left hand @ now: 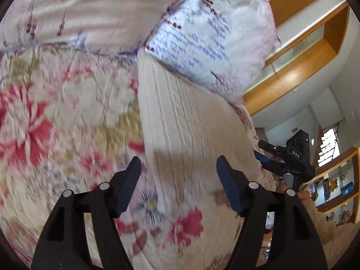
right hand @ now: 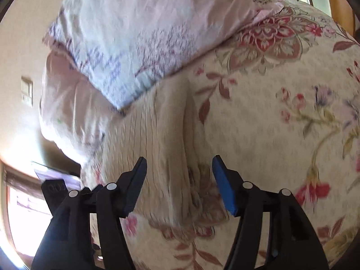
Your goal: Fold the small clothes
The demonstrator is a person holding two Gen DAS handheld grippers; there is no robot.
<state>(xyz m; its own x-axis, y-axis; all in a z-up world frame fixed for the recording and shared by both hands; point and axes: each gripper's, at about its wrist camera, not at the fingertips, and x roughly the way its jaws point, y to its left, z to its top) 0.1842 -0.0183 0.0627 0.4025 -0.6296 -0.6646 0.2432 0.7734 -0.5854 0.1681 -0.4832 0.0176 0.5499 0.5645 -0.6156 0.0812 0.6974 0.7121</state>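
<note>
On bed, over floral bedspread: cream ribbed knit garment lies flat, folded lengthwise, far end tucked against pillow. Left gripper spread wide, holding nothing, above near end of garment. Right gripper also spread, holding nothing, over garment's folded edge. Second pillow beside first. Both views motion-blurred.

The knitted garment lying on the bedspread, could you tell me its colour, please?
The knitted garment is plain cream with ribbed vertical lines, clearest in the left wrist view.
</note>
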